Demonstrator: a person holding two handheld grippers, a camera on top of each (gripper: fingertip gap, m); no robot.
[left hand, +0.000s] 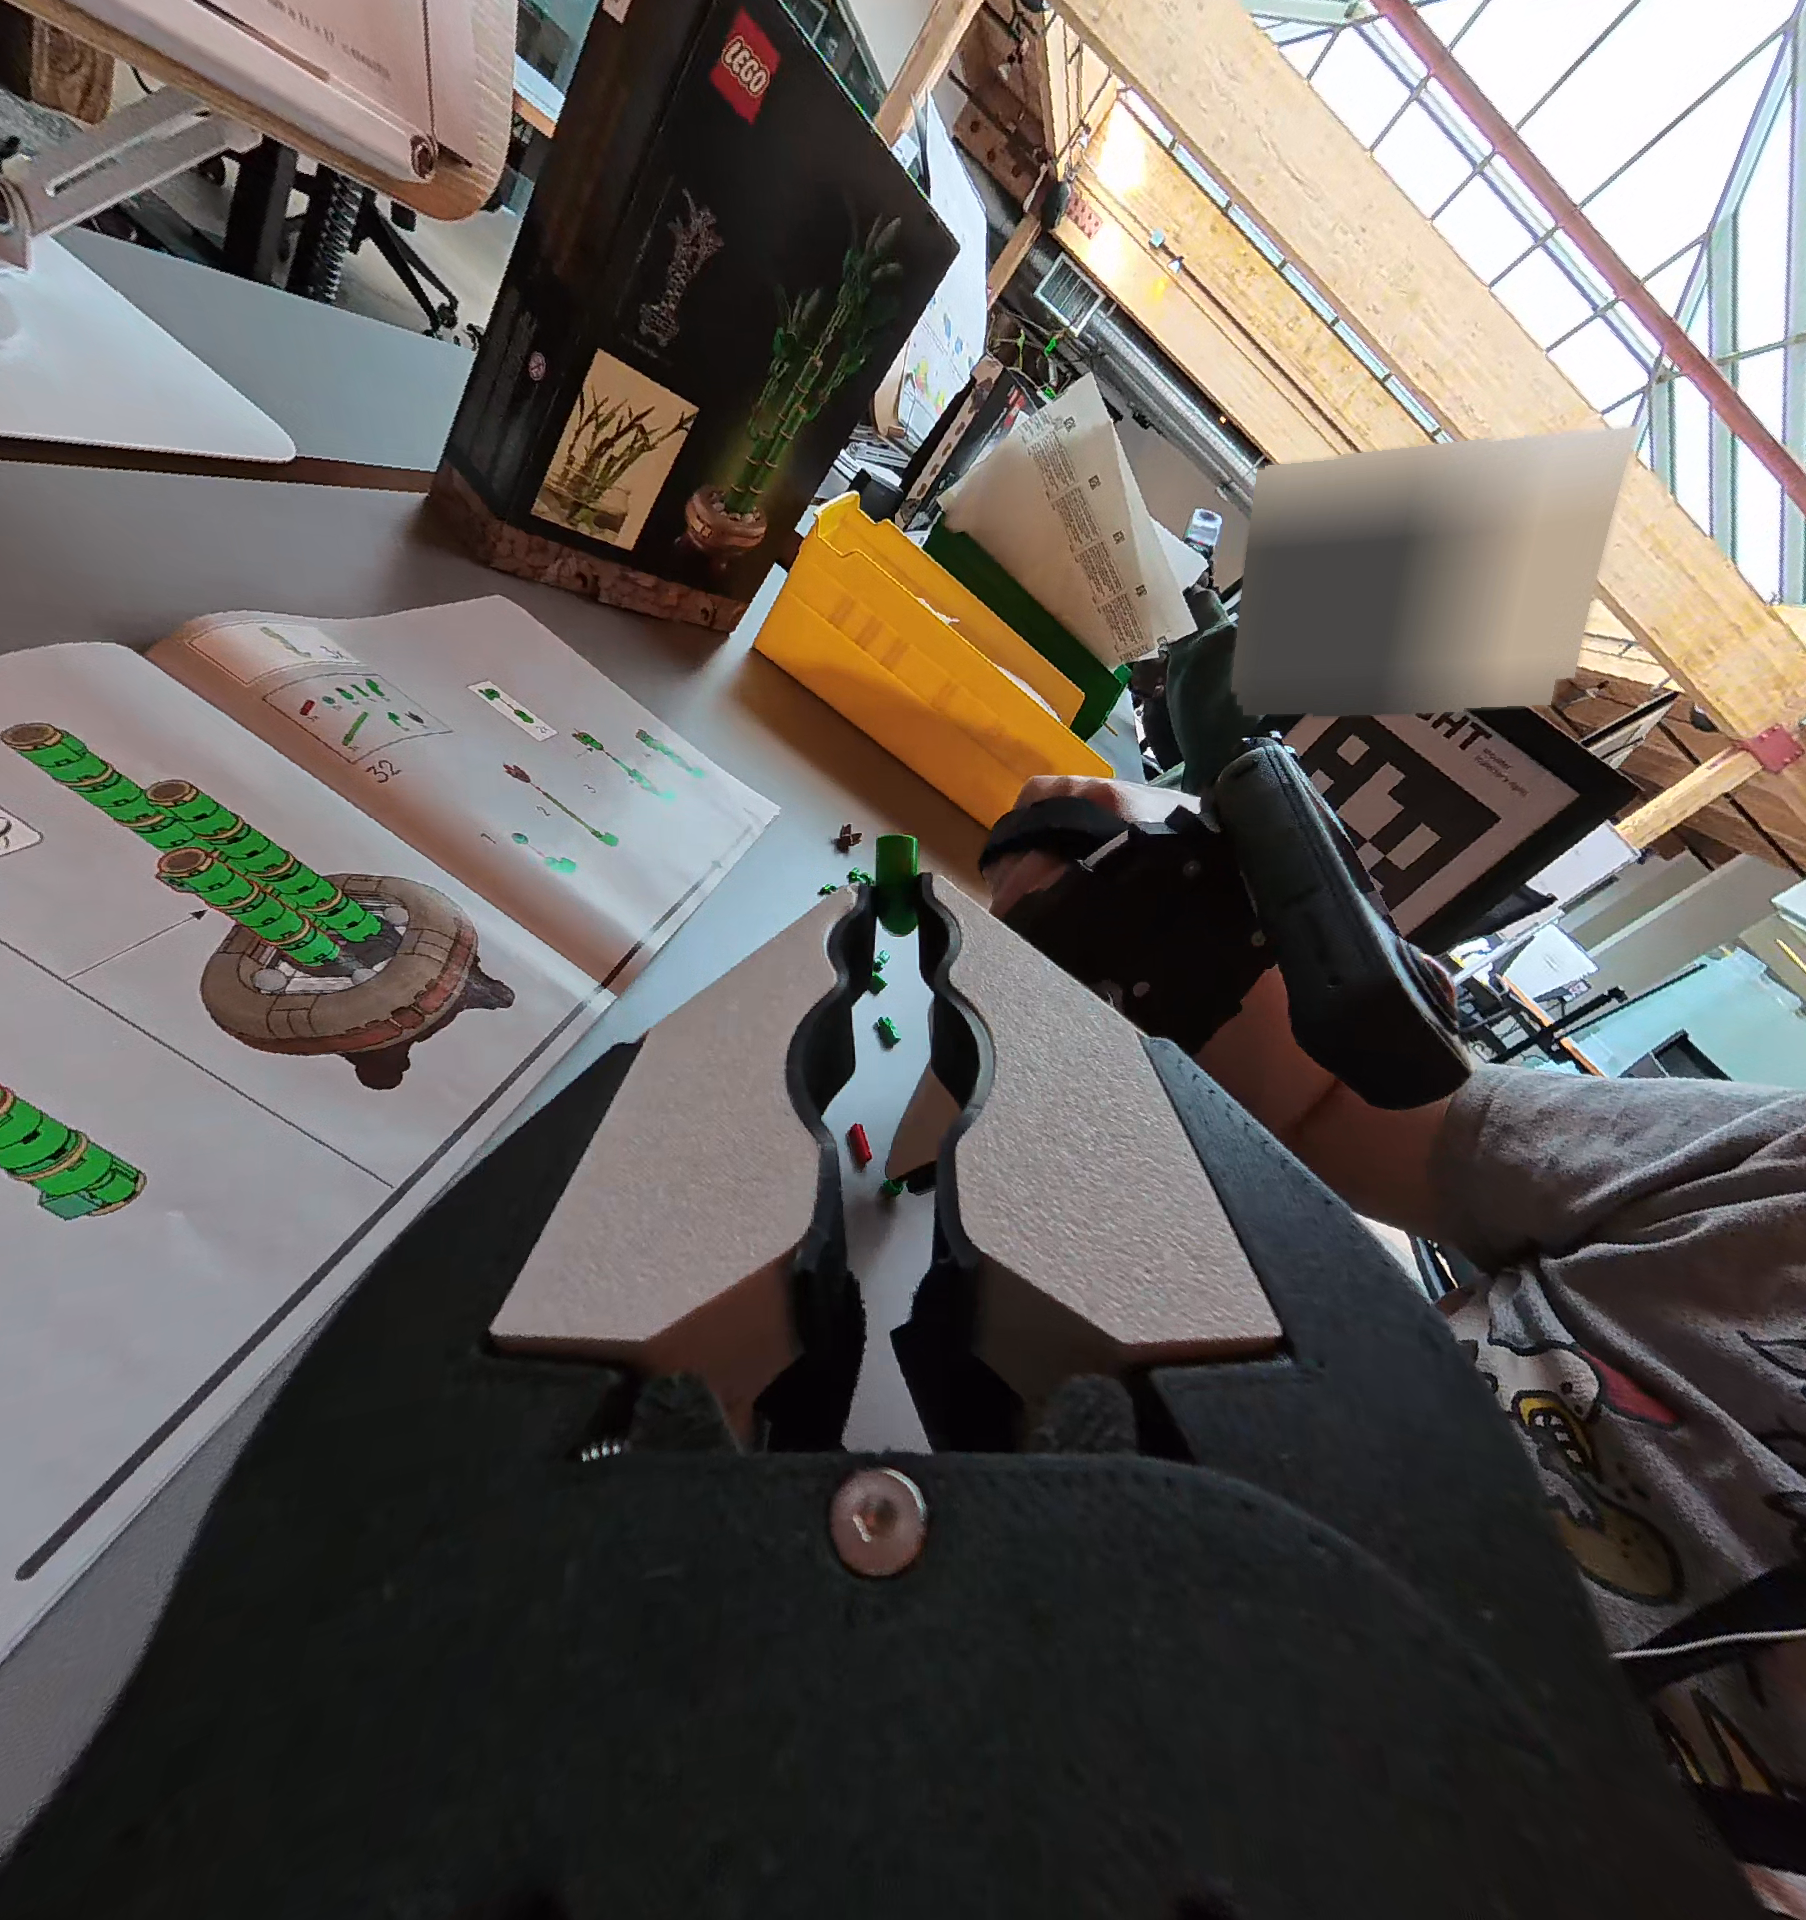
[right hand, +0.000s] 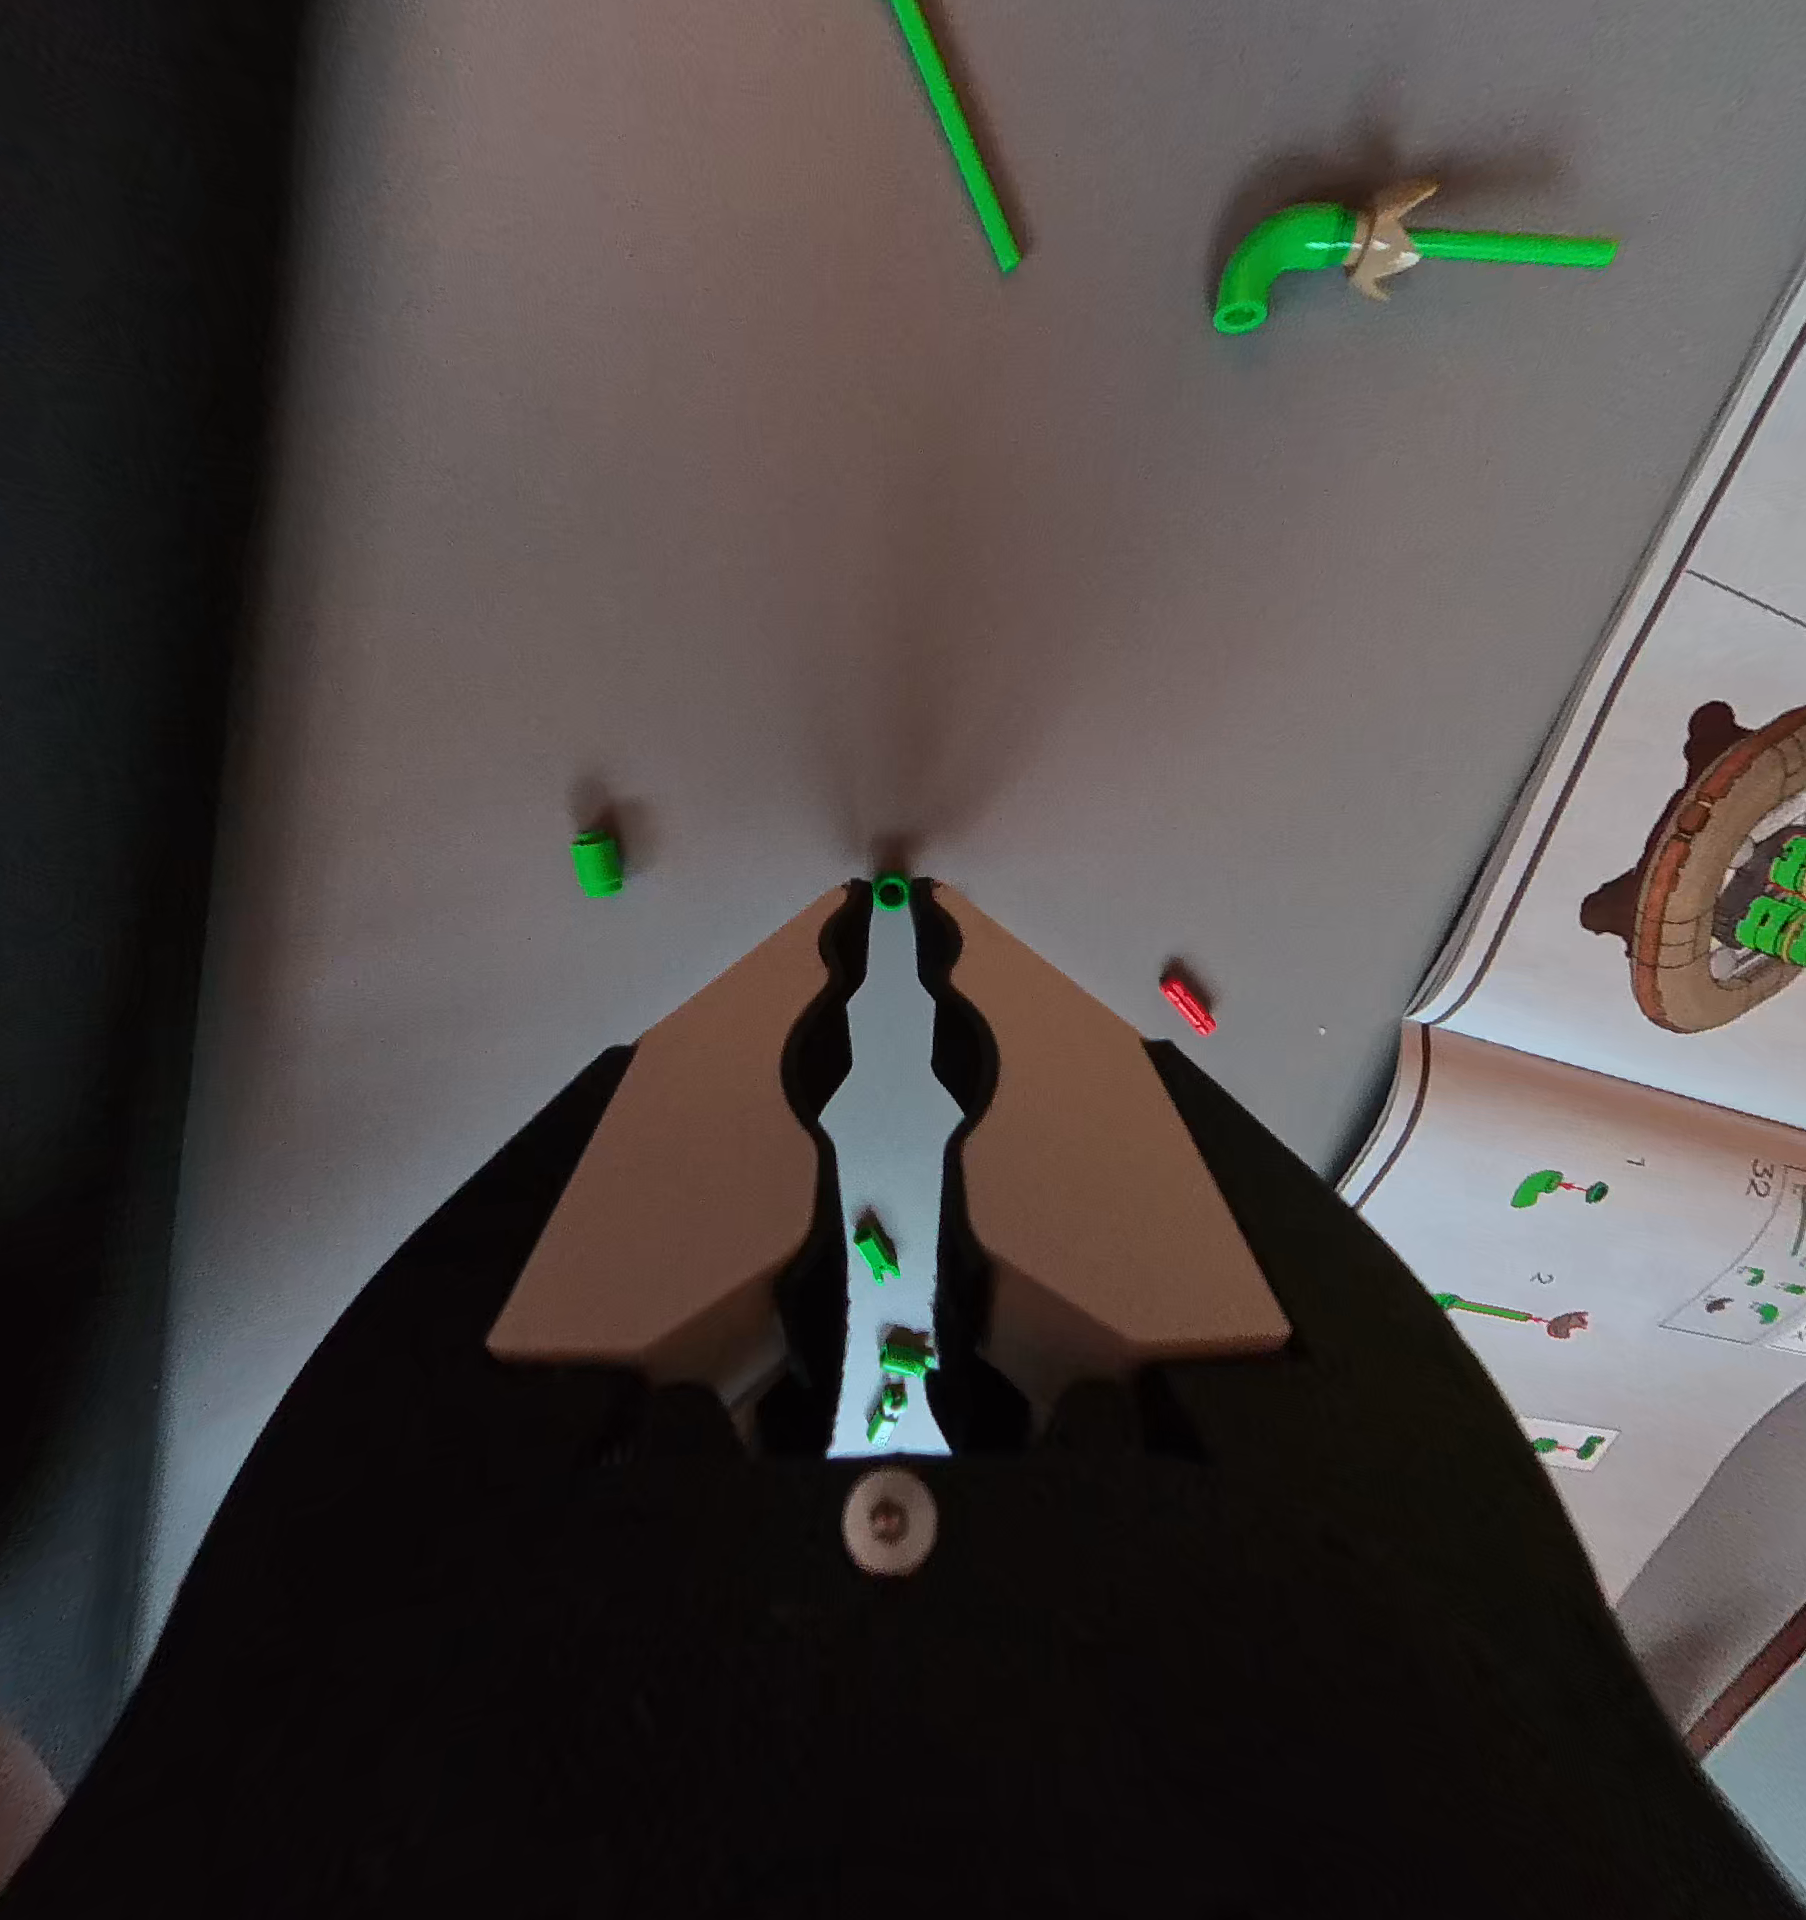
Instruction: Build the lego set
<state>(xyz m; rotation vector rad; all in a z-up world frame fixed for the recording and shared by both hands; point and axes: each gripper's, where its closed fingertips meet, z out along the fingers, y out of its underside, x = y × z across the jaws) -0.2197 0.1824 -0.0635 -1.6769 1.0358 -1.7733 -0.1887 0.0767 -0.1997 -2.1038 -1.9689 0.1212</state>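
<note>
Yellow bin (left hand: 920, 665) sits on the grey table (left hand: 99, 551) beside the black set box (left hand: 691, 312). A green bin (left hand: 1024, 623) stands behind it with folded white paper sheets (left hand: 1075, 520) sticking out. The yellow bin's inside faces away, so its contents cannot be made out.

Left gripper (left hand: 894, 896) has its tips pressed onto a short green cylinder piece (left hand: 895, 883), pinched across its sides. The piece's long axis runs roughly along the fingers, its far end poking beyond the tips and its near end hidden between the pads.

Right gripper (right hand: 888, 891) is closed down on a small green round piece (right hand: 890, 891), seen end-on with its open bore facing the camera, so its axis points along the fingers. Possibly it touches the table, but this view does not settle it.

Loose on the table in the right wrist view: a green stud (right hand: 595, 863) left of the tips, a red piece (right hand: 1188, 1006) to the right, and a green elbow with a tan leaf collar and rod (right hand: 1377, 255) lying far ahead, its rod pointing right. A thin green rod (right hand: 956, 135) is cut off by the top edge. Tiny green bits (right hand: 904, 1351) show through the gap between the fingers, too small to identify.

The open instruction booklet (left hand: 255, 935) lies flat at the left gripper's left, cut off at the frame edge. A gloved hand (left hand: 1138, 914) is close behind the left tips.
</note>
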